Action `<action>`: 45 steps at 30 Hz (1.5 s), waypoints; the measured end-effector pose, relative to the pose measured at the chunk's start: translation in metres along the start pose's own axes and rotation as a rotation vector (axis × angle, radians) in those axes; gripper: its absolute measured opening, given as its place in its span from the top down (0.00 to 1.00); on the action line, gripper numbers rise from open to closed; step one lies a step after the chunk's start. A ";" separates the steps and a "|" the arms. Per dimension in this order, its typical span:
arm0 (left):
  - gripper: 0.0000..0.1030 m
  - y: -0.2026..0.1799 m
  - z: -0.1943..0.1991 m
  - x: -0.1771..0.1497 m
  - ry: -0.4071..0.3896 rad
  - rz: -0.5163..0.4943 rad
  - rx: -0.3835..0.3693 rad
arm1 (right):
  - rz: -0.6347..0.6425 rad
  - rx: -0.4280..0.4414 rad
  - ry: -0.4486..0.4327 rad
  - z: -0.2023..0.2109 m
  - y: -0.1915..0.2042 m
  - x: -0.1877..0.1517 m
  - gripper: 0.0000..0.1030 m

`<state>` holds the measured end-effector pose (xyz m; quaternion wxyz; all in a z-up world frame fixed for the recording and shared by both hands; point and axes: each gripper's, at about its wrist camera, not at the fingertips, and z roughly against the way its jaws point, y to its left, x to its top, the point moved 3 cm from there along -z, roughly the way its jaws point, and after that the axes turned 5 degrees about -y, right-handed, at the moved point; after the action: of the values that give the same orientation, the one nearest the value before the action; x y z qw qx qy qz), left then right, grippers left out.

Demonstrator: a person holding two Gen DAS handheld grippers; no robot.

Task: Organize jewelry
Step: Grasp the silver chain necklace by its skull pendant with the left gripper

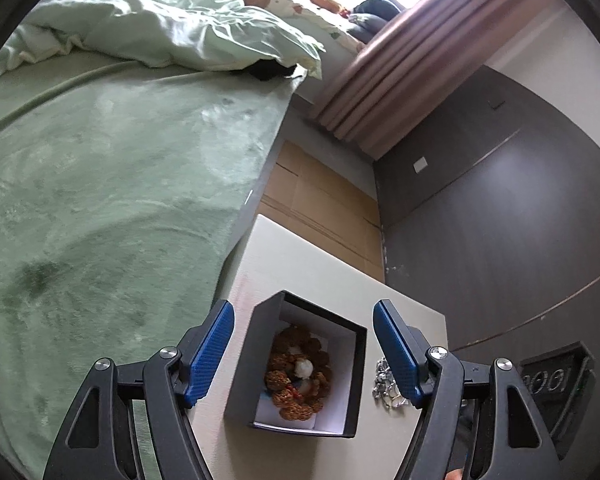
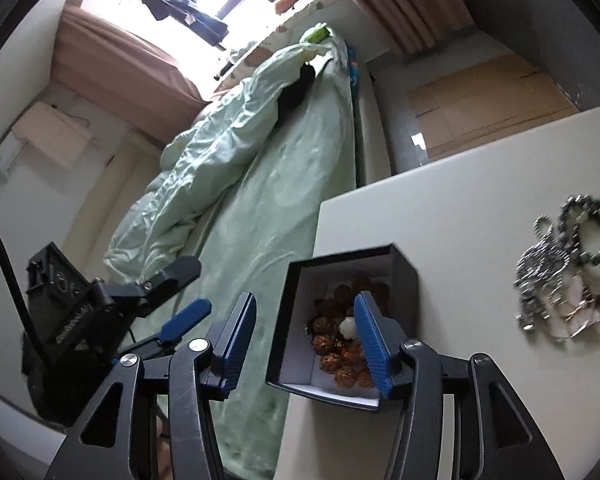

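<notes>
From your left wrist camera, your left gripper (image 1: 303,350) stands with its jaws wide apart on either side of the open black box (image 1: 358,376), touching nothing. The box sits on the pale table (image 1: 300,256) beside the green bed (image 1: 100,200), and a bracelet of brown beads (image 1: 298,372) with a white bead lies inside on the white lining. A small heap of silver jewelry (image 1: 384,384) lies on the table just right of the box. From your right wrist camera, your right gripper (image 2: 306,334) also has its jaws apart and empty; one fingertip hangs over the box (image 2: 404,280), above the brown beads (image 2: 332,344), while the other hangs outside its left wall. A silver chain (image 2: 540,276) and a bracelet of grey beads (image 2: 588,232) lie on the table (image 2: 460,184), well right of the box. Your left gripper (image 2: 172,292) shows at the left, over the bed.
</notes>
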<state>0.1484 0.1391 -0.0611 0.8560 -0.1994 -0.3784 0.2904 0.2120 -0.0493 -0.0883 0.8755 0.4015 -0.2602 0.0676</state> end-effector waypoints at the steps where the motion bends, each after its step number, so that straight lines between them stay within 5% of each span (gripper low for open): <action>1: 0.29 -0.002 0.000 -0.002 0.002 -0.006 -0.001 | 0.002 -0.008 -0.022 0.008 -0.003 0.003 0.42; 19: 0.29 -0.070 -0.030 -0.036 0.067 -0.120 -0.041 | -0.078 -0.164 -0.109 0.091 -0.068 0.024 0.39; 38: 0.29 -0.142 -0.088 -0.104 0.209 -0.370 -0.012 | -0.240 -0.250 -0.102 0.140 -0.139 0.026 0.39; 45: 0.55 -0.143 -0.115 -0.122 0.260 -0.380 0.054 | -0.309 -0.240 -0.122 0.150 -0.155 0.027 0.39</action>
<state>0.2194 -0.0614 -0.1191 0.9418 -0.1376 -0.2879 0.1060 0.2258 -0.2668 -0.0966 0.8998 0.3327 -0.2540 -0.1234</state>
